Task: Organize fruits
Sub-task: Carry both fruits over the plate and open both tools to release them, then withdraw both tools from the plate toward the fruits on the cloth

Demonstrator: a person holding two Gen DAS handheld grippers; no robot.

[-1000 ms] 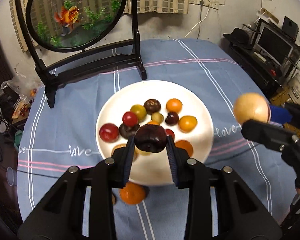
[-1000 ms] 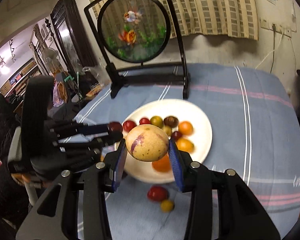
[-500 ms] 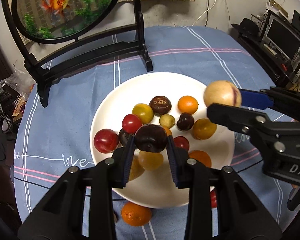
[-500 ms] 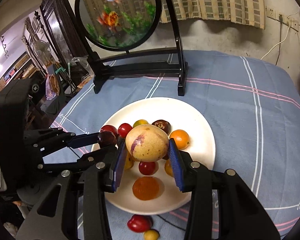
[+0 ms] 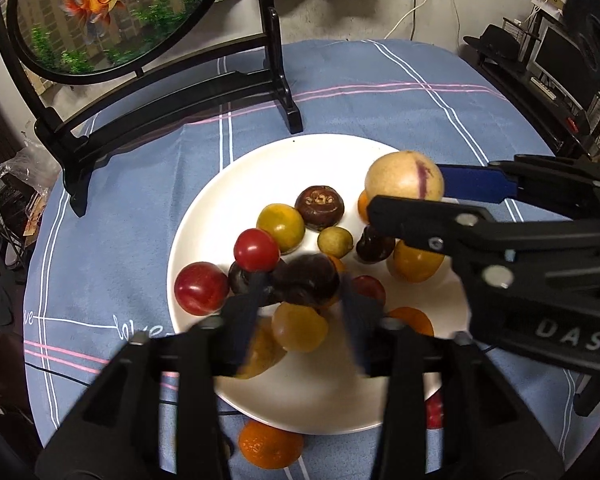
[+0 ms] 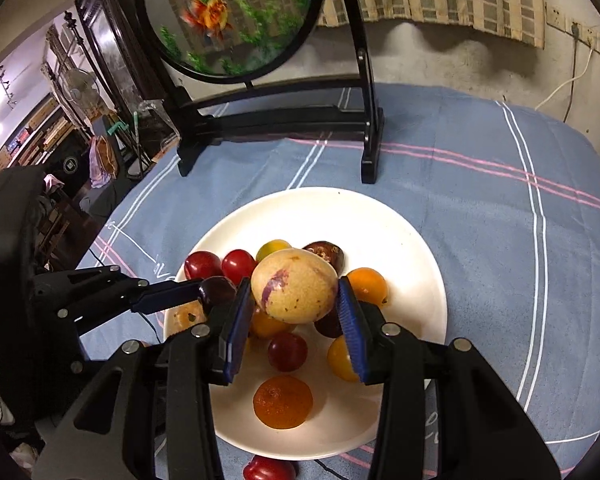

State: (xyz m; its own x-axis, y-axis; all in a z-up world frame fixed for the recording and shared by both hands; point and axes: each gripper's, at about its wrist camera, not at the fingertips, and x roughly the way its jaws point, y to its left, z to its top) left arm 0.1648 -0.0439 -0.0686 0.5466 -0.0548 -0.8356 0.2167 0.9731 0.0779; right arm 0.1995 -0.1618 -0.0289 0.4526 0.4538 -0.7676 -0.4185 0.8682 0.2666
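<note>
A white plate point(image 5: 260, 168) on the blue tablecloth holds several small fruits: red, orange, yellow and dark ones. My left gripper point(image 5: 302, 292) holds a dark plum point(image 5: 305, 280) over the plate's near left part; its fingers are motion-blurred and look slightly spread. My right gripper point(image 6: 296, 320) is shut on a tan fruit with a purple streak point(image 6: 294, 286), held above the plate's middle point(image 6: 400, 240). The tan fruit also shows in the left wrist view point(image 5: 404, 178). The dark plum shows in the right wrist view point(image 6: 216, 290).
A black stand with a round goldfish panel point(image 5: 112, 16) stands behind the plate. An orange fruit point(image 5: 270, 444) and a red fruit point(image 6: 268, 468) lie on the cloth at the plate's near edge. A desk with a monitor point(image 5: 556, 56) is at the right.
Both grippers have moved forward and lower over the plate with their fruits. The left gripper's fingers are now blurred and look a little wider around the plum.
</note>
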